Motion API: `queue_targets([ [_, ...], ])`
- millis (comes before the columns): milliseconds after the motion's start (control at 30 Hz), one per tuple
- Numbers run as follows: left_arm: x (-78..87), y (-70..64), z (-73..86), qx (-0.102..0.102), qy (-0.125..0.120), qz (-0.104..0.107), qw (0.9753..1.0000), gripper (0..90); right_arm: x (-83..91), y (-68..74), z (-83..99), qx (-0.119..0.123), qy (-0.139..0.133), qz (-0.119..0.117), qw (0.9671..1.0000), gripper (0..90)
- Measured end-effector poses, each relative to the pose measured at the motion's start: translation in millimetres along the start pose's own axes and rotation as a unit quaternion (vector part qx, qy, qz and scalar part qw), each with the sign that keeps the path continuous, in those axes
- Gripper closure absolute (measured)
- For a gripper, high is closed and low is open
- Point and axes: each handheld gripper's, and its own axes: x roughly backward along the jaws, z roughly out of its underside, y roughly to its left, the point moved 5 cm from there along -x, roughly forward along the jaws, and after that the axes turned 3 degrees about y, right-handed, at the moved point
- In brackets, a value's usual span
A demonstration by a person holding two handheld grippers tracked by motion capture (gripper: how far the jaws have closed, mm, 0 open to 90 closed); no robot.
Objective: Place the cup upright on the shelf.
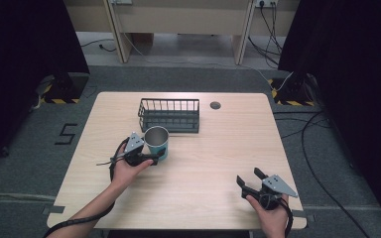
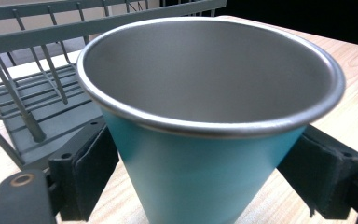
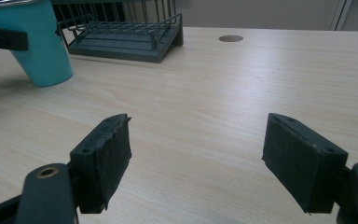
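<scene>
A teal metal cup [image 1: 157, 141] with a bare steel rim stands upright on the wooden table [image 1: 218, 153], just in front of a dark wire basket [image 1: 169, 115]. My left gripper [image 1: 158, 150] reaches it from the left, its pads pressed against both sides of the cup [image 2: 205, 182]. In the right gripper view the cup [image 3: 42, 46] rests on the tabletop at the far left. My right gripper [image 1: 248, 175] sits near the table's front right corner, open, with bare wood between its pads [image 3: 105, 163].
The basket [image 3: 121, 32] is empty and lies toward the back of the table, close behind the cup. A round cable hole [image 1: 215, 105] sits to the basket's right. Cables run over the floor to the right of the table.
</scene>
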Motion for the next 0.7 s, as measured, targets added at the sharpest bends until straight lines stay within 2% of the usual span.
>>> queue_targets([
  [700,-1.2,0.7,-1.5,-0.004,-0.011,0.009,0.9999,16.5,-0.8,-0.5,-0.1,0.001,0.003,0.0,1.0,24.1],
])
